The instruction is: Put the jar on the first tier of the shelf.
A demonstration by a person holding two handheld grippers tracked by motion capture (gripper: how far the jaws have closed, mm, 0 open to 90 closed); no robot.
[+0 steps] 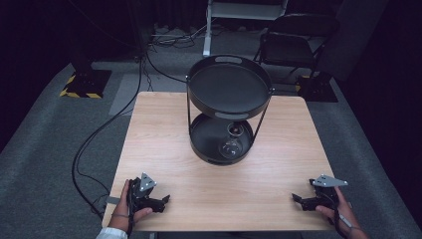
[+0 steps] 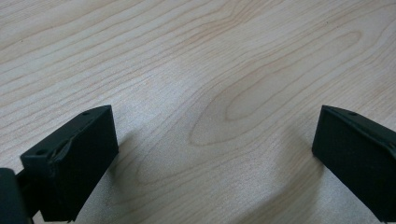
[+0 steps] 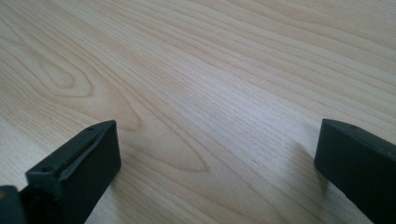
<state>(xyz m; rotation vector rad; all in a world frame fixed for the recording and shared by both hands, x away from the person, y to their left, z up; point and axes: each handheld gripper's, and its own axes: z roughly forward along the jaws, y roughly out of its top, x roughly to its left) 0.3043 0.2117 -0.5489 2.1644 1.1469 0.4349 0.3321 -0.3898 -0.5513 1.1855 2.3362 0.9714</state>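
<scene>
Both hands rested at near tabletop (image 1: pixel 199 199) corners, left gripper (image 1: pixel 161 201) and right gripper (image 1: pixel 298 200) spread wide, two-tier black tray stand (image 1: pixel 229 87) far centre.

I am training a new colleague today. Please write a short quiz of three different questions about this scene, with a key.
1. True or false: the left gripper is shut on a glass.
2. Where do the glass items lie? A) top tray B) bottom tray C) bare table
3. Fill in: both grippers rest on the wooden ____.

Key:
1. False; its jaws stand apart over bare wood, like the right gripper.
2. B, the lower tray of the two-tier black stand.
3. table.
</scene>
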